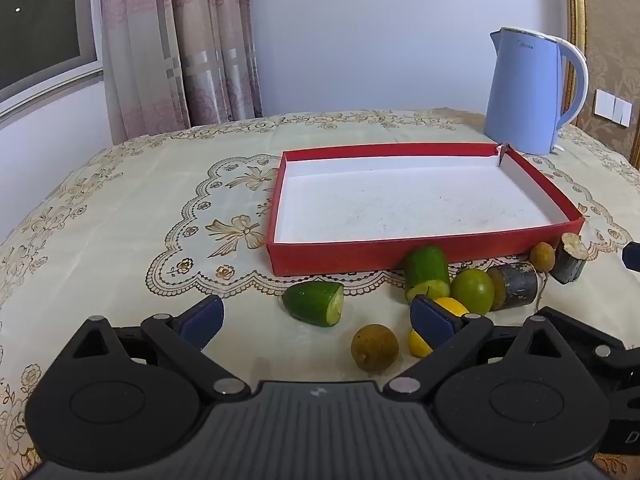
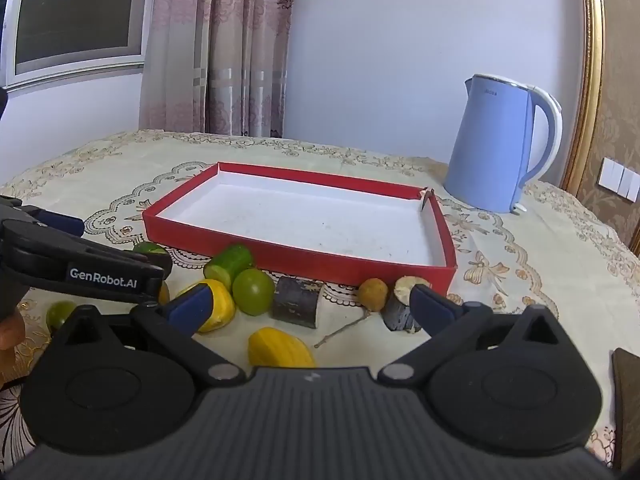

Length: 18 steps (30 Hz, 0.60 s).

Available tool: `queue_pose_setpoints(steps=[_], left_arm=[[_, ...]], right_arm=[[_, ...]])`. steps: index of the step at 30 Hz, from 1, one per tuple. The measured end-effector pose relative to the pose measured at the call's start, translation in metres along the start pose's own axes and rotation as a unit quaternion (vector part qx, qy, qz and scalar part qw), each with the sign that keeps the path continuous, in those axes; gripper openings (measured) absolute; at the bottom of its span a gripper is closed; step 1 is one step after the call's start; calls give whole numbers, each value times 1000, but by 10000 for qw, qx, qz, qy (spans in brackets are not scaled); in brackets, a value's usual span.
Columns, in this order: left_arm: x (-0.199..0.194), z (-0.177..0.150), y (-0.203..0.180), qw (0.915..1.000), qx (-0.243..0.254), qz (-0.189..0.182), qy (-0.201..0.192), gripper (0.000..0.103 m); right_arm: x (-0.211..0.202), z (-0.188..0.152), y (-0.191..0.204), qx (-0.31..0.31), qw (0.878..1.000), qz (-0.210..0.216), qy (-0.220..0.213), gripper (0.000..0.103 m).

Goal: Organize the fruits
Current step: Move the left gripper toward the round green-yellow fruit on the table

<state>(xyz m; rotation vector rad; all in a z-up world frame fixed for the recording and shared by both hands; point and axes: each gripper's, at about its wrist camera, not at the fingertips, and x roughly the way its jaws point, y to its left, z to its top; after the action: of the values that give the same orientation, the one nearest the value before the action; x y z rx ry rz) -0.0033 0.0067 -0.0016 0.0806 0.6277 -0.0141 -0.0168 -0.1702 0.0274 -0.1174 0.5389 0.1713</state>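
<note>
Right now both grippers, left (image 1: 318,316) and right (image 2: 310,304), hover with jaws released, grasping nothing. Cut fruits (image 2: 253,292) lie scattered on the tabletop (image 1: 120,208) beside the red tray (image 1: 332,258), at its six o'clock edge.

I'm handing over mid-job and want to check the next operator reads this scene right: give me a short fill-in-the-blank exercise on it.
1. The shallow red cardboard tray with a white inside holds ____ pieces of fruit.
2. The tall plastic kettle behind the tray is light ____.
3. The fingers of the left gripper and the right gripper stand ____, gripping nothing.
4. The cut cucumber piece lies on the tablecloth, ____ the tray.

Missing words: no; blue; open; outside
</note>
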Motion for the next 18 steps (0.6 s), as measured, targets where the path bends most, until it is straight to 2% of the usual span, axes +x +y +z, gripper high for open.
queue_pose_setpoints(steps=[18], left_arm=[[-1, -4, 12, 9995, -266, 94, 128, 100]], right_arm=[[-6, -6, -3, 115, 9999, -67, -46, 103]])
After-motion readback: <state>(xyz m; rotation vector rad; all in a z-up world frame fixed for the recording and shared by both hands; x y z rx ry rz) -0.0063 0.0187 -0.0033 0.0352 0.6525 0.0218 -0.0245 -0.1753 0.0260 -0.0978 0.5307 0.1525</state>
